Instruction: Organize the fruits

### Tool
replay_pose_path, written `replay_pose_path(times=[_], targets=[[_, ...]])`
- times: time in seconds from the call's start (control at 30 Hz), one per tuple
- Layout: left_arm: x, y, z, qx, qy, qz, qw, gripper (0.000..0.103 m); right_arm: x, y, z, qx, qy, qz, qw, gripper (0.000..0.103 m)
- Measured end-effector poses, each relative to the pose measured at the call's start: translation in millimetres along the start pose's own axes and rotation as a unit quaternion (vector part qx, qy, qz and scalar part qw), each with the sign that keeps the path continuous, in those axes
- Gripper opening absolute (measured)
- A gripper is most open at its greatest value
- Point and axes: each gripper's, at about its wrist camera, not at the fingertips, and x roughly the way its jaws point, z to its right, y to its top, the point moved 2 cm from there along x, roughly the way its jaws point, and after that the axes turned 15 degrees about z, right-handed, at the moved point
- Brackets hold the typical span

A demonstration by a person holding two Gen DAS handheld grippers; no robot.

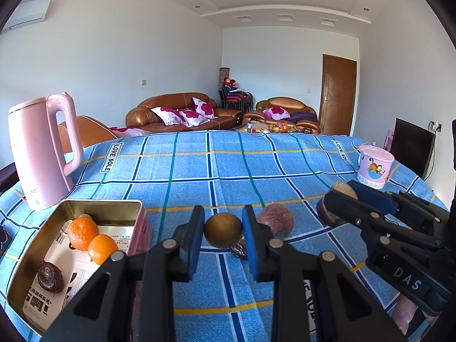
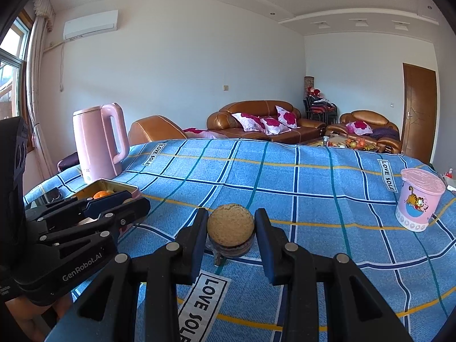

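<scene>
Meanwhile, the left hand-held gripper [image 1: 223,235] pinches a brown round fruit [image 1: 223,230] just right of the open tin [image 1: 136,209], which holds two oranges [image 1: 83,233] and a dark fruit [image 1: 50,277]. The right hand-held gripper [image 2: 230,232] clamps a tan-topped, dark-bottomed fruit [image 2: 230,226] above the blue checked surface [image 2: 313,188].

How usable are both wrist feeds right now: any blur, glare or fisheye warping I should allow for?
Left wrist view: sharp, even daylight, no glare; the fisheye bows the blue plaid tablecloth and leans the pink kettle. Right wrist view: equally sharp; the window at the left edge is blown out, and dark vignetting fills the corners.
</scene>
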Motion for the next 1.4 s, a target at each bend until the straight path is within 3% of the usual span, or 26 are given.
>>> replay_pose_path(times=[0.7, 1.4], targets=[[-19, 6, 8, 0.02, 0.002, 0.051, 0.9985, 0.028, -20, 5, -5, -0.016, -0.003, 0.051, 0.999, 0.036], [-38, 5, -17, 0.001, 0.014, 0.056, 0.9983, 0.028, -18, 2, -34, -0.017, 0.029, 0.031, 0.999, 0.036]])
